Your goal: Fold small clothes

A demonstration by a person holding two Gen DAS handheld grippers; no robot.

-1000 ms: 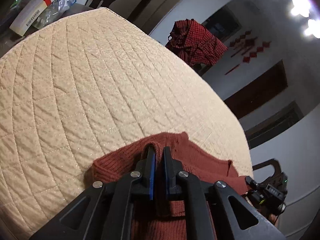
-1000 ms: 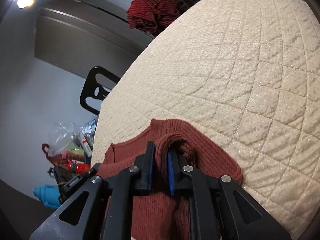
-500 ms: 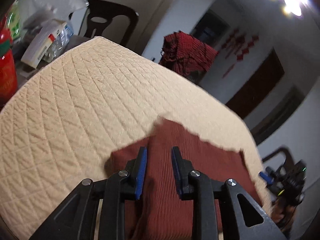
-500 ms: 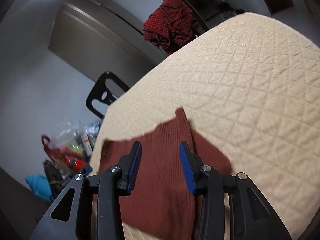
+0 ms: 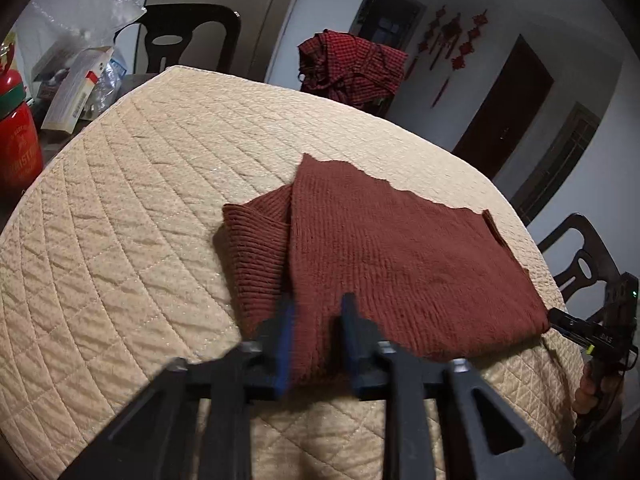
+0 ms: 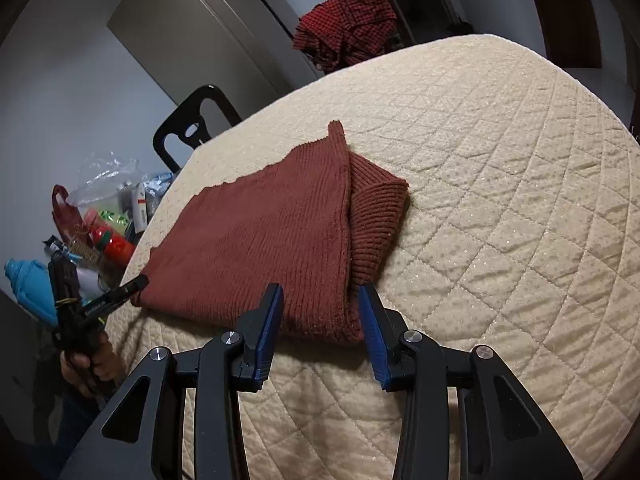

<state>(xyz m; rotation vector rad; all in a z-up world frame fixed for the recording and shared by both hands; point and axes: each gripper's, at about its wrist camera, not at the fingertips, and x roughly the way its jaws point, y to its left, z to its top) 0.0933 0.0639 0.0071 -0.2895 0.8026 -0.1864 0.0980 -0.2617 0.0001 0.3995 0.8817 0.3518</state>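
Both the left gripper (image 5: pixel 316 320) and right gripper (image 6: pixel 320 312) gape, empty, at the folded rust sweater's (image 5: pixel 392 248) near edge; red checked cloth (image 5: pixel 352 66) drapes a far chair, and the red tin's (image 5: pixel 18 140) lettering is unreadable.

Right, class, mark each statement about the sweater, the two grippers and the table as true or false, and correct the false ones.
1. The rust-red sweater lies folded on the quilted table cover. True.
2. The right gripper is clamped on the sweater. False: its fingers stand apart with the sweater's near edge between them, unpinched.
3. The left gripper is open. True.
4. A ribbed part of the sweater sticks out from under the top layer. True.
5. The red checked cloth lies on top of the sweater. False: it sits beyond the table's far edge.
6. The sweater hangs in the air. False: it rests flat on the cover.
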